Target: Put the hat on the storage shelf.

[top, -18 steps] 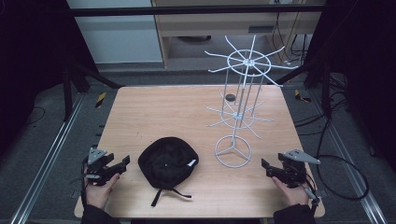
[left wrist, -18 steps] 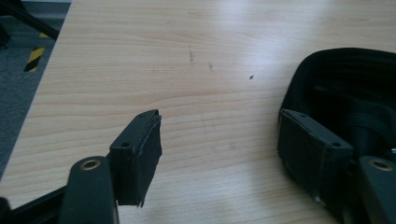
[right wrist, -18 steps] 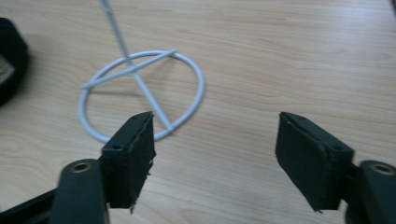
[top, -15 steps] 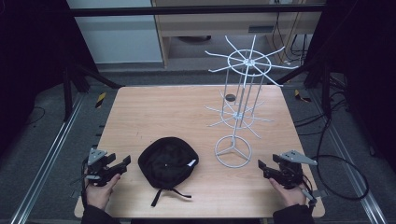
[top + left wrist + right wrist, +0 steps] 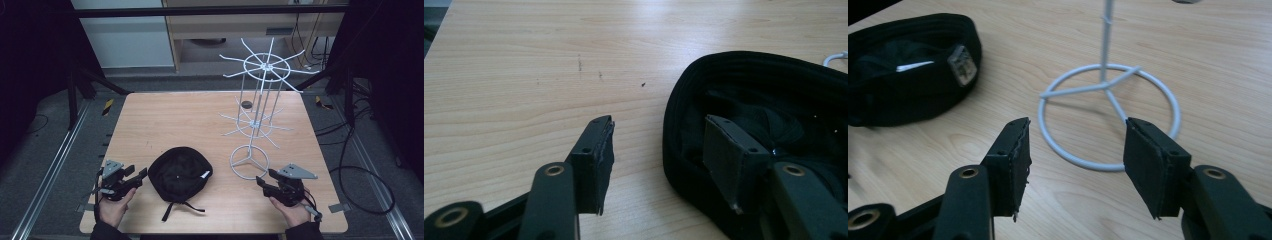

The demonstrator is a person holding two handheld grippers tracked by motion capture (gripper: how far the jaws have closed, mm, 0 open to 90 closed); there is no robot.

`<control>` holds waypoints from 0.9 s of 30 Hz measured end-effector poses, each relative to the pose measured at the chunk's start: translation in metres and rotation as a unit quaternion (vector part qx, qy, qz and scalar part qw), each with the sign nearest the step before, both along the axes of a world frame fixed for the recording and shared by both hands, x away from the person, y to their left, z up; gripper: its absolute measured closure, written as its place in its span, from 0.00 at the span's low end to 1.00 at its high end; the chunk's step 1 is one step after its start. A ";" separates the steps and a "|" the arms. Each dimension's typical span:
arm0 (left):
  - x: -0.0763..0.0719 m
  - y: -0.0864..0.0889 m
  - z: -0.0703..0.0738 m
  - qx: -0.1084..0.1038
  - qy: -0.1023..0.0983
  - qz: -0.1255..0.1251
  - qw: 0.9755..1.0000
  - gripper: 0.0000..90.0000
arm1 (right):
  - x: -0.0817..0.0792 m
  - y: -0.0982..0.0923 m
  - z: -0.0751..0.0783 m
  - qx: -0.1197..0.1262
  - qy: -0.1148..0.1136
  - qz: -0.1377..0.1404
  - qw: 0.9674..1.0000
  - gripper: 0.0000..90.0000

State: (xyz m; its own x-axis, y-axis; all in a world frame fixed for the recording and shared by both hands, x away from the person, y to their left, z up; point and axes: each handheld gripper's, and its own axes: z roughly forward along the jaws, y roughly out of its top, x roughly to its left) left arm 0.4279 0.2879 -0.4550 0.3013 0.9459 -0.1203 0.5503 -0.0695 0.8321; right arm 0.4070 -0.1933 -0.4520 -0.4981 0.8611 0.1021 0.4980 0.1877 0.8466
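A black cap [image 5: 179, 172] lies upside down near the table's front, with a white label [image 5: 204, 174] inside and a strap [image 5: 172, 209] trailing toward the edge. My left gripper [image 5: 138, 175] rests open just left of it. In the left gripper view the cap [image 5: 764, 95] lies behind the right jaw, and my left gripper [image 5: 659, 122] holds nothing. A white wire rack [image 5: 260, 95] stands at the right on a ring base [image 5: 235, 167]. My right gripper [image 5: 262, 182] is open just in front of that base. The ring base [image 5: 1175, 107] and the cap [image 5: 908, 75] lie beyond my right gripper [image 5: 1076, 125].
A small dark disc [image 5: 246, 104] lies on the wooden table [image 5: 170, 120] behind the rack's pole. The rack's wire arms [image 5: 235, 60] spread wide above the right half. Cables [image 5: 350, 165] run along the floor to the right of the table.
My right gripper has shifted a little to the left, toward the rack's ring base. The left gripper and the cap have stayed in place.
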 end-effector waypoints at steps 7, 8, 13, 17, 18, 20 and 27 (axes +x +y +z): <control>0.007 -0.006 -0.002 0.003 0.004 -0.002 1.000 0.53 | 0.004 0.029 0.006 0.005 -0.008 0.041 0.999 0.47; 0.007 -0.007 -0.003 0.004 0.007 -0.003 1.000 0.54 | 0.004 0.033 0.007 0.006 -0.006 0.046 0.999 0.47; 0.010 -0.013 -0.005 0.012 0.010 -0.012 1.000 0.56 | 0.009 0.057 0.008 0.000 -0.014 0.072 0.997 0.50; 0.012 -0.016 -0.006 0.022 0.010 -0.016 1.000 0.57 | 0.012 0.073 0.006 -0.005 -0.011 0.085 0.996 0.51; 0.014 -0.018 -0.008 0.026 0.014 -0.018 0.999 0.57 | 0.015 0.084 0.005 -0.010 -0.009 0.091 0.996 0.52; 0.015 -0.018 -0.010 0.034 0.019 -0.018 0.999 0.58 | 0.019 0.094 0.006 -0.013 -0.009 0.092 0.996 0.52; 0.019 -0.014 -0.014 0.040 0.034 -0.013 0.999 0.66 | 0.035 0.114 0.010 -0.006 -0.009 0.084 0.996 0.52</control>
